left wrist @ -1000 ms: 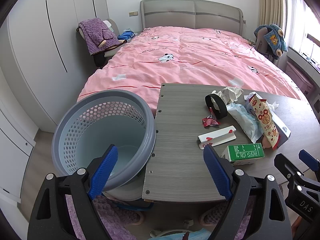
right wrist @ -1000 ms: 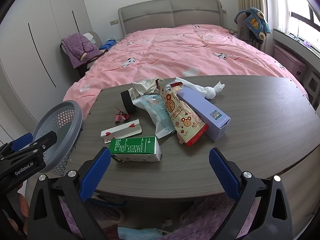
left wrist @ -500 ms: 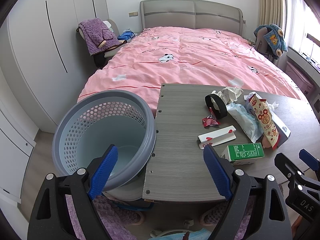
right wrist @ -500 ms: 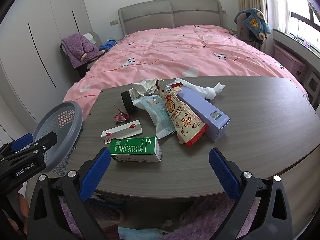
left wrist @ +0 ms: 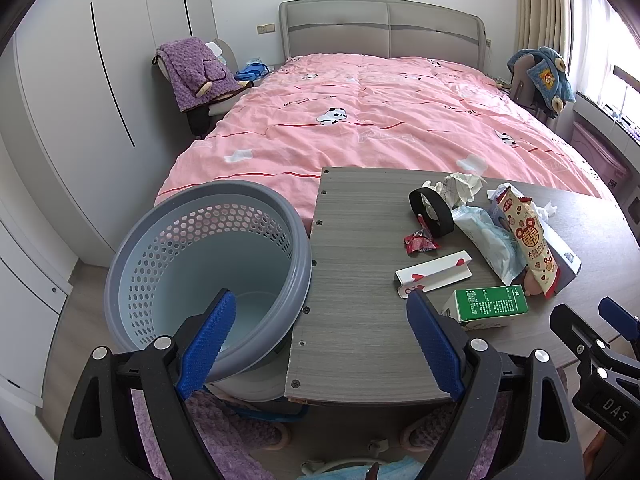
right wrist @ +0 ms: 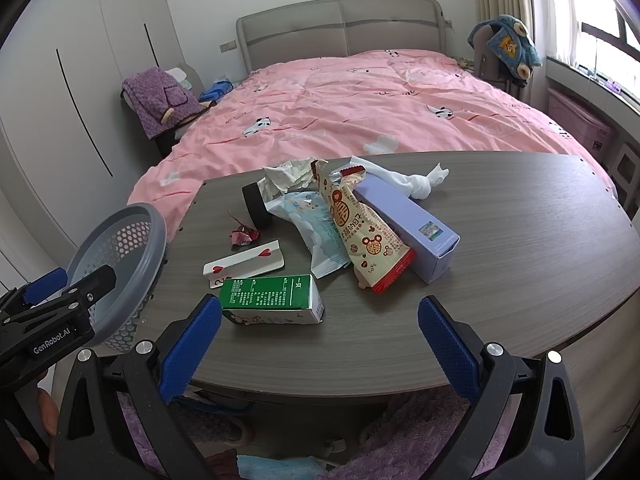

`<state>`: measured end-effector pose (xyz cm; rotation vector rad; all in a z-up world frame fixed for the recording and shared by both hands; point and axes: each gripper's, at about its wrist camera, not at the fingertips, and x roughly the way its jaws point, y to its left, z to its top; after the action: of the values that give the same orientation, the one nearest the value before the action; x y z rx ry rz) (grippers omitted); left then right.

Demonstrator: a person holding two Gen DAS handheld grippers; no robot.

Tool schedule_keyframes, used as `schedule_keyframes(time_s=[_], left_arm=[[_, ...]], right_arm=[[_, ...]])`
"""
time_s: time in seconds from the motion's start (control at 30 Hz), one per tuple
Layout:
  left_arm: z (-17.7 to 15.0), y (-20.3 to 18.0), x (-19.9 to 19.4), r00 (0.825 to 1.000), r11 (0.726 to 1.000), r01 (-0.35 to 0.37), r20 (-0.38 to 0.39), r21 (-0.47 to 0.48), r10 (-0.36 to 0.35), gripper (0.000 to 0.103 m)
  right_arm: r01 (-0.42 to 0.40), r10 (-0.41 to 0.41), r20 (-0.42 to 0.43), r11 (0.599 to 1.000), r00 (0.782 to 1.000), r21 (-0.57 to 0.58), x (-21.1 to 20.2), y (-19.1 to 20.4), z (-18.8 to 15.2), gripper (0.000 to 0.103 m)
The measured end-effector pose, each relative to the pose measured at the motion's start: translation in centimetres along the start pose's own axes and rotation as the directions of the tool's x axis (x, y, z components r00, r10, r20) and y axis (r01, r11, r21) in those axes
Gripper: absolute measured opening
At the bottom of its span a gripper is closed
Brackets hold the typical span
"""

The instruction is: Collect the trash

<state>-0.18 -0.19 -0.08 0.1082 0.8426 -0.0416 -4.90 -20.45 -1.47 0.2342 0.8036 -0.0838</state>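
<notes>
Gaping empty, both ribbed-padded tongs, left (left wrist: 320, 344) and right (right wrist: 320, 350), face a perforated round basket (left wrist: 168, 256) and crinkled wrappers (right wrist: 360, 236).

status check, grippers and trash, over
Left gripper and right gripper open, empty. Trash on table, green carton nearest right jaws. Gray basket empty beside the table. Nothing blocking.

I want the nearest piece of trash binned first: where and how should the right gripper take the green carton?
The green carton lies flat on its side, long axis across the view, by the table's near edge. Probably best: the open right gripper comes from above and closes across its narrow width mid-length, front and back faces, where nothing crowds it.
</notes>
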Motion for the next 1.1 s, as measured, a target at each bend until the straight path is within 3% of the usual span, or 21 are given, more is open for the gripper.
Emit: schedule_keyframes(time_s=[1.1], left_arm=[[-0.17,0.04,-0.11,1.0,1.0,0.006,-0.002,-0.001,-0.006,0.083]], right_arm=[[-0.001,0.001,-0.003,1.0,1.0,-0.002,0.0,0.13,0.13,0.097]])
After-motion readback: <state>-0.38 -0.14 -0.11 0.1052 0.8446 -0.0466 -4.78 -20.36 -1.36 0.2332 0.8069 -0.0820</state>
